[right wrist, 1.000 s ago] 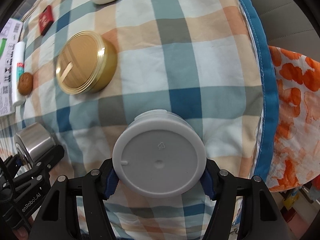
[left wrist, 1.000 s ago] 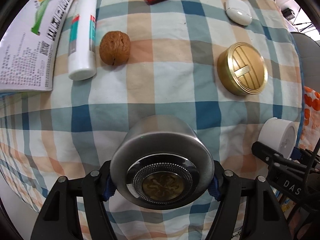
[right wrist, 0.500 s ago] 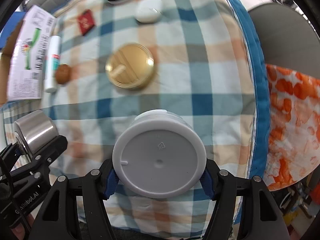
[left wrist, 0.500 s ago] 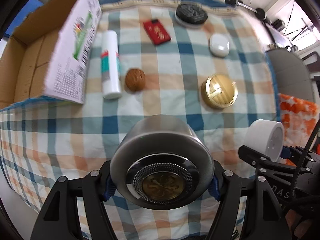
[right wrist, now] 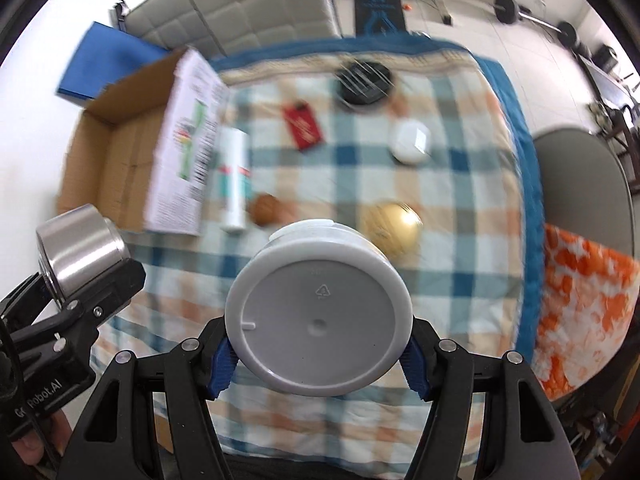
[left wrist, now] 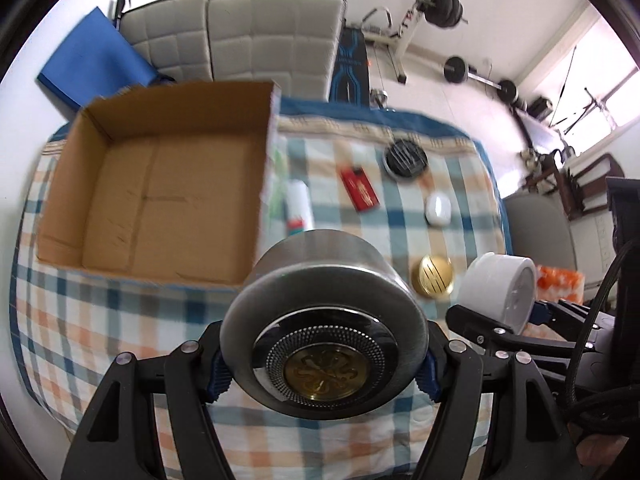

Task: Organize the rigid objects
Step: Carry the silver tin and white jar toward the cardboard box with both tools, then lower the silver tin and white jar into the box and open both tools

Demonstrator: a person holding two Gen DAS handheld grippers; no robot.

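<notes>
My left gripper [left wrist: 322, 364] is shut on a steel tin [left wrist: 324, 320] and holds it high above the checked tablecloth; the tin also shows in the right wrist view [right wrist: 78, 246]. My right gripper [right wrist: 318, 354] is shut on a white plastic jar [right wrist: 318, 318], also held high; the jar also shows in the left wrist view [left wrist: 500, 288]. An open cardboard box [left wrist: 160, 184] stands at the table's left, its inside bare. On the cloth lie a gold tin [left wrist: 434, 276], a walnut [right wrist: 264, 208], a white tube [right wrist: 236, 180], a red packet [left wrist: 360, 190], a white case [left wrist: 438, 210] and a black round lid [left wrist: 406, 158].
The checked cloth [left wrist: 120, 312] covers the whole table. A grey padded sofa [left wrist: 248, 36] stands behind it, with a blue mat [left wrist: 96, 64] at its left. A grey chair [right wrist: 584, 188] and an orange patterned cloth [right wrist: 580, 304] sit at the right. Gym weights line the far wall.
Both grippers have risen and pulled back from the table with the steel tin and the white jar. The view now takes in the whole table and the open box.
</notes>
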